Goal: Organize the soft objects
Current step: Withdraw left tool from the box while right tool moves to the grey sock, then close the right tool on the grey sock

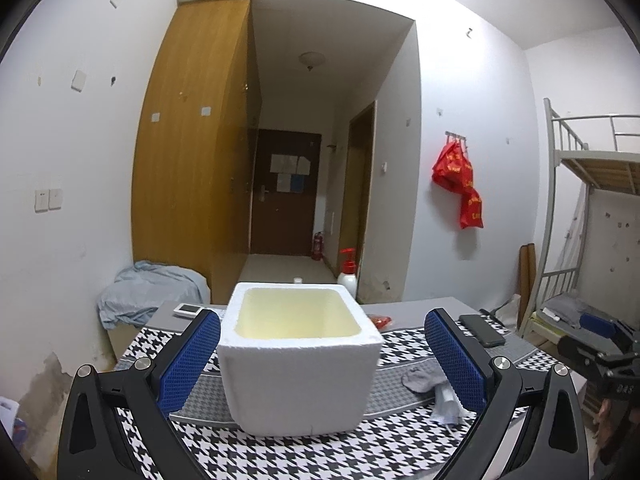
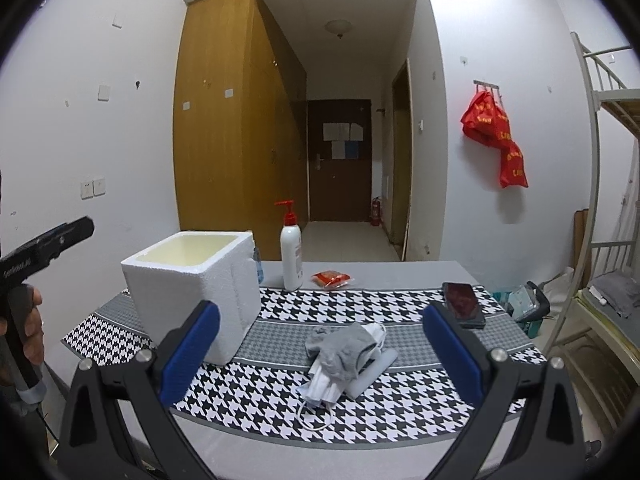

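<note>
A white foam box (image 1: pixel 300 364) with an empty cream inside stands on the houndstooth cloth (image 1: pixel 280 456). My left gripper (image 1: pixel 320 356) is open, its blue pads on either side of the box without touching it. In the right wrist view the box (image 2: pixel 192 292) stands at the left. A grey sock (image 2: pixel 340 346) lies on a pile with a white face mask (image 2: pixel 324 384) and a white roll (image 2: pixel 372 372). My right gripper (image 2: pixel 320 350) is open and empty, short of the pile. The sock also shows in the left wrist view (image 1: pixel 420 378).
A black phone (image 2: pixel 464 304), a white pump bottle (image 2: pixel 291 256) with a red top and a red packet (image 2: pixel 332 278) lie on the table's far side. A small white device (image 1: pixel 188 310) sits at the far left. A bunk bed (image 2: pixel 608 200) stands to the right.
</note>
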`<control>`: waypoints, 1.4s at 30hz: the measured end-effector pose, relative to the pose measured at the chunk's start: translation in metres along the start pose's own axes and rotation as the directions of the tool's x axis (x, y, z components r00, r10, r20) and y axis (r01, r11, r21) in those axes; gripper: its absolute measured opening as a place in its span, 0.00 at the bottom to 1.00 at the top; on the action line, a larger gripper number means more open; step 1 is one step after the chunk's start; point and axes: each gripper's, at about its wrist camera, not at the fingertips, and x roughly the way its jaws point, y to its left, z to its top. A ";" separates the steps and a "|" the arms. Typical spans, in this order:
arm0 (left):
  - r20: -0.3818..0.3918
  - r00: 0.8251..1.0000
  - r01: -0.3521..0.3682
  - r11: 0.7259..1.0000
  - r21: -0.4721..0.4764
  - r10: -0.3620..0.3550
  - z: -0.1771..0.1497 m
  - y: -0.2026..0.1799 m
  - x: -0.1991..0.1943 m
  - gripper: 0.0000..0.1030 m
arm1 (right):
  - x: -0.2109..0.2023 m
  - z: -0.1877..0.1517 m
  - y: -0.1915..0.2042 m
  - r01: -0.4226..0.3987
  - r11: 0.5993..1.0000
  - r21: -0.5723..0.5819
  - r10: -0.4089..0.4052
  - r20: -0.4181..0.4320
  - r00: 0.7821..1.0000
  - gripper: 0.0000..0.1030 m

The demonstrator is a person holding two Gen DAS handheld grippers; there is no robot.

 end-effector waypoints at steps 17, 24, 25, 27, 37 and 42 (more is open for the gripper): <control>0.007 1.000 0.015 1.000 -0.006 -0.015 -0.037 -0.026 0.008 0.99 | 0.008 -0.019 -0.019 0.042 0.999 0.010 -0.042 -0.008 0.999 1.00; -0.045 0.999 0.016 1.000 0.002 -0.016 -0.054 -0.038 0.028 0.99 | 0.023 -0.030 -0.035 0.036 0.999 0.035 -0.035 -0.043 0.998 1.00; -0.058 0.998 0.019 1.000 0.011 -0.019 -0.057 -0.041 0.032 0.99 | 0.025 -0.031 -0.037 0.032 0.999 0.037 -0.030 -0.048 0.998 1.00; -0.066 0.997 0.031 0.999 0.025 -0.029 -0.060 -0.047 0.034 0.99 | 0.030 -0.035 -0.039 0.021 0.999 0.044 -0.018 -0.059 0.998 1.00; -0.155 0.987 0.042 0.998 0.043 -0.035 -0.085 -0.064 0.053 0.99 | 0.059 -0.046 -0.045 -0.007 1.000 0.018 0.010 -0.147 0.989 1.00; -0.187 0.982 0.047 0.998 0.052 -0.037 -0.093 -0.073 0.063 0.99 | 0.081 -0.052 -0.047 -0.039 0.999 0.009 0.040 -0.203 0.978 1.00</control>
